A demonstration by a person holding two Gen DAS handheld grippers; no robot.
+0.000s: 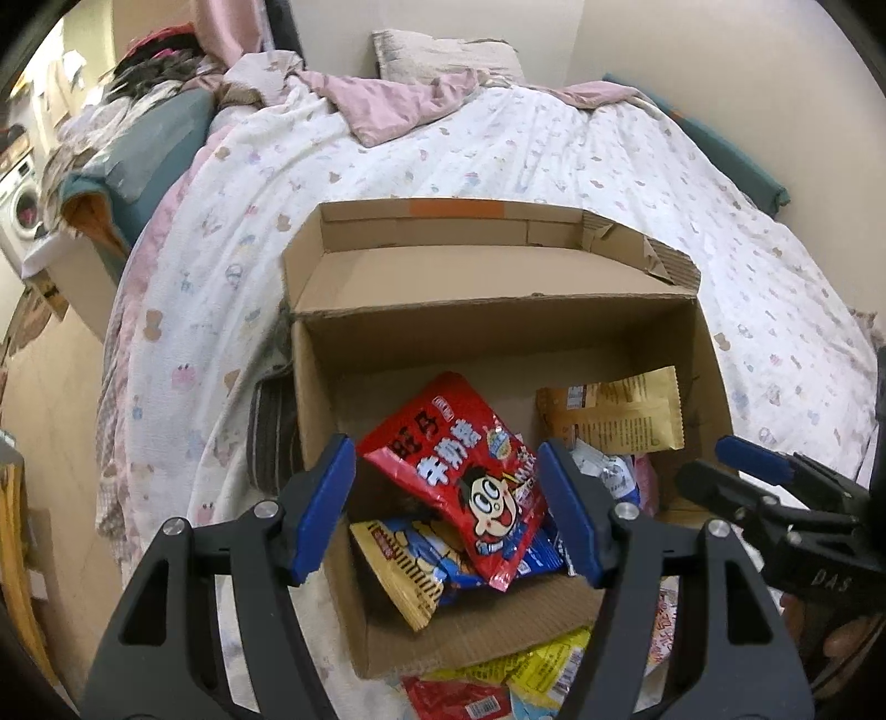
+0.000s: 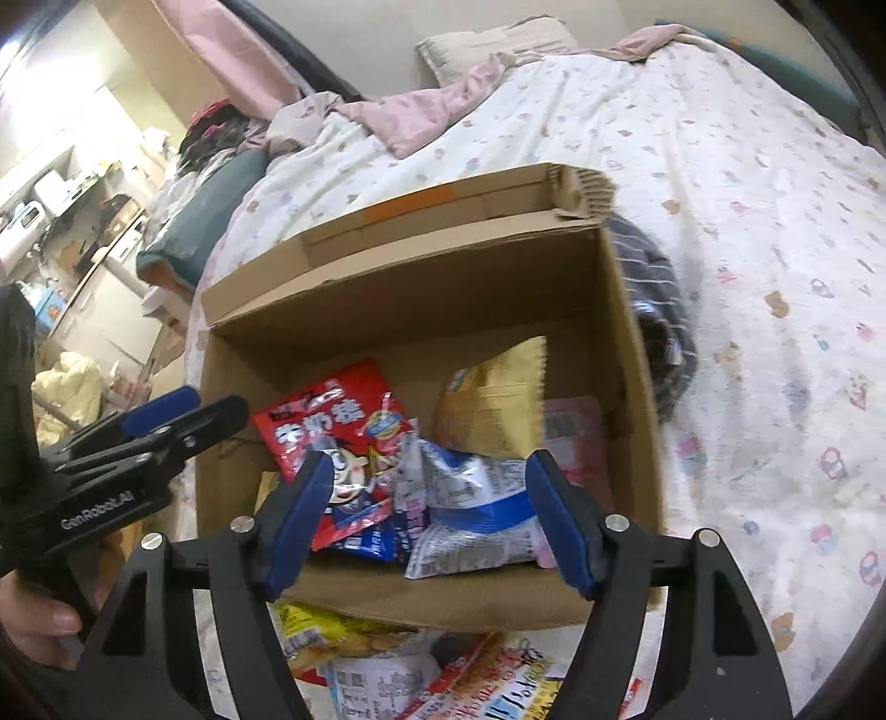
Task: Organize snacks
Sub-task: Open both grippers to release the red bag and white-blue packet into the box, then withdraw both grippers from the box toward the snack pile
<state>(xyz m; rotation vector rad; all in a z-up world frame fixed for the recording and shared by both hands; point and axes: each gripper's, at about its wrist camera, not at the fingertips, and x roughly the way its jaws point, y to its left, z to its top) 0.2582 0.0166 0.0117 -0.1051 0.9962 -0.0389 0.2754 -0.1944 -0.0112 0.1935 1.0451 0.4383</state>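
**Both grippers hover open over a half-filled snack box**

Nearest, on the bed just in front of the box, loose snack packets wait: a yellow crinkled packet (image 1: 531, 673) and a flat red packet (image 1: 459, 699), with more printed wrappers beside them.

The left gripper (image 1: 448, 507), black-framed with blue pads, hangs above the box's near-left part with its jaws apart. A red foil bag with a cartoon face (image 1: 476, 471) shows between the pads but lies in the box below them, untouched; nothing is held. The right gripper (image 2: 429, 520), of the same make, stands spread wide above the near-right part. A white-and-blue crinkled packet (image 2: 476, 515) sits between its pads, clear of both, resting on the other snacks.

The open brown cardboard box (image 1: 498, 327) sits on the bed with its flaps raised. Inside, the red bag leans over a yellow-and-blue chip packet (image 1: 410, 576); further back a tan paper-look pouch (image 1: 626, 412) stands against the right wall, and a pink flat packet (image 2: 573, 437) lies beside it.

Behind the box spreads a white quilt with small pastel prints (image 1: 498, 160); a dark striped cloth (image 2: 659, 310) is tucked against the box's side. Furthest away are a pink blanket (image 1: 387, 105) and a pale pillow (image 1: 443, 52).
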